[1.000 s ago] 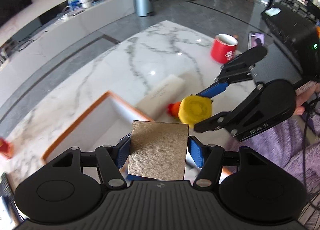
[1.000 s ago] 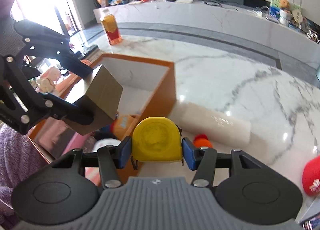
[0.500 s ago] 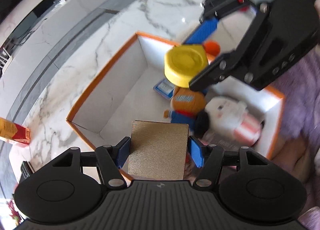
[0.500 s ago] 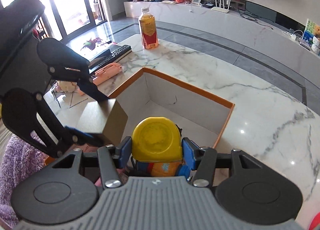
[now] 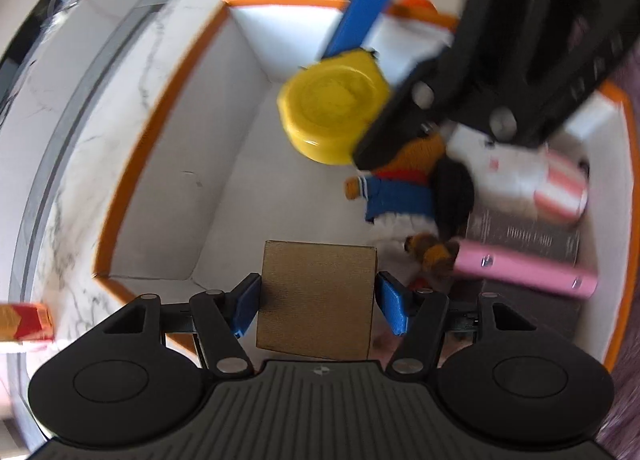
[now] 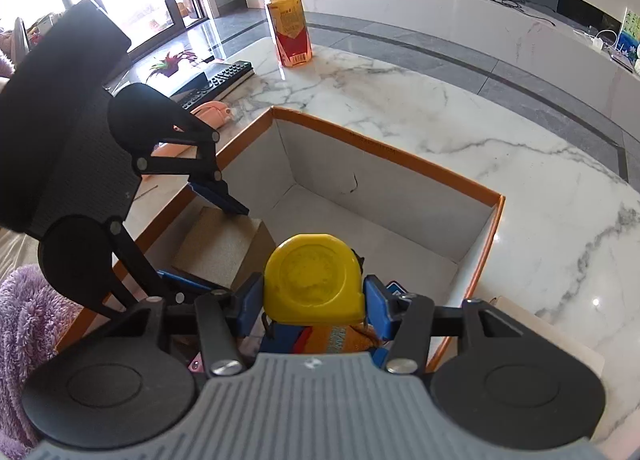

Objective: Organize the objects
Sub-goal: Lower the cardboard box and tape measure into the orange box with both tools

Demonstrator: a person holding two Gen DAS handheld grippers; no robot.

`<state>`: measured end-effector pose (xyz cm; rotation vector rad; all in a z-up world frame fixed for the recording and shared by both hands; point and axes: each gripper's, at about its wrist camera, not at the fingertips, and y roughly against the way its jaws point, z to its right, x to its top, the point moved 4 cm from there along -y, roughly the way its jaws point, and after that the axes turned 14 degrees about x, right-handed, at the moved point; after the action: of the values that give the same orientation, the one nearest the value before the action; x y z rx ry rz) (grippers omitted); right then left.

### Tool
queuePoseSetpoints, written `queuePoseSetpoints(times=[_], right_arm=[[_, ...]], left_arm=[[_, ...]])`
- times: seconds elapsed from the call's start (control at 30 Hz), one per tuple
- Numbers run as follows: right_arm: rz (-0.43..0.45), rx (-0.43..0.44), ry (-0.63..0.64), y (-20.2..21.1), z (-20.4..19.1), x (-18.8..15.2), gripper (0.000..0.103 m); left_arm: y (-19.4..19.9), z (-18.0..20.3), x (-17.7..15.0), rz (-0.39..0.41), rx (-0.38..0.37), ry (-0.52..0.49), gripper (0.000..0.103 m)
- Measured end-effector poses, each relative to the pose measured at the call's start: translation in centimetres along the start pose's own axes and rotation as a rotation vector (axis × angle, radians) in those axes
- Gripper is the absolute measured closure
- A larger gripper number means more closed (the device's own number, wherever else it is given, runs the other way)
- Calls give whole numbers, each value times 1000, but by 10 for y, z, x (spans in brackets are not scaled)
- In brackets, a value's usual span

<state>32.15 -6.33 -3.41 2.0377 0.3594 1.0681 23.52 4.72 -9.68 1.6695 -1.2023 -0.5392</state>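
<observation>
Orange-rimmed box (image 6: pixel 384 148) sat on marble table (image 6: pixel 460 112); we held both loads over it for drop-in. Left gripper (image 5: pixel 318 296) pinched tan cardboard block (image 5: pixel 316 300) low over its bare white end, clear of plush doll (image 5: pixel 400 196) and pink case (image 5: pixel 524 268). Right gripper (image 6: pixel 314 300) clamped yellow tape measure (image 6: pixel 314 280), rounded and glossy, above doll.

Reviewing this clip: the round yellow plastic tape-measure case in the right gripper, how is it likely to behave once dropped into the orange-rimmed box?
The round yellow plastic tape-measure case looks rigid; the right gripper clamps it without visible denting. Its rounded, glossy shell could be slippery and might roll if it lands on edge. Released over the stuffed doll in the orange-rimmed box, it would probably settle softly.
</observation>
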Motion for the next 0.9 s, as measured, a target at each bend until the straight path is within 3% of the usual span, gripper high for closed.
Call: queuePoseSetpoints(times=[0.3, 0.57, 0.7, 0.83, 0.87, 0.9], right_arm=[[-22, 18, -20, -15, 7, -3, 47], [-46, 24, -29, -23, 9, -5, 47], [-48, 25, -31, -25, 9, -5, 47], [-46, 40, -40, -24, 9, -7, 47], [-47, 51, -44, -24, 8, -7, 47], [-47, 62, -47, -24, 7, -7, 47]], left_arm=[[-19, 12, -10, -50, -38, -103, 30], [-17, 15, -13, -82, -107, -95, 31], [-4, 5, -16, -31, -124, -14, 31], [12, -17, -21, 21, -214, 199, 32], [13, -21, -23, 31, -225, 241, 35], [15, -25, -26, 36, -220, 278, 44]])
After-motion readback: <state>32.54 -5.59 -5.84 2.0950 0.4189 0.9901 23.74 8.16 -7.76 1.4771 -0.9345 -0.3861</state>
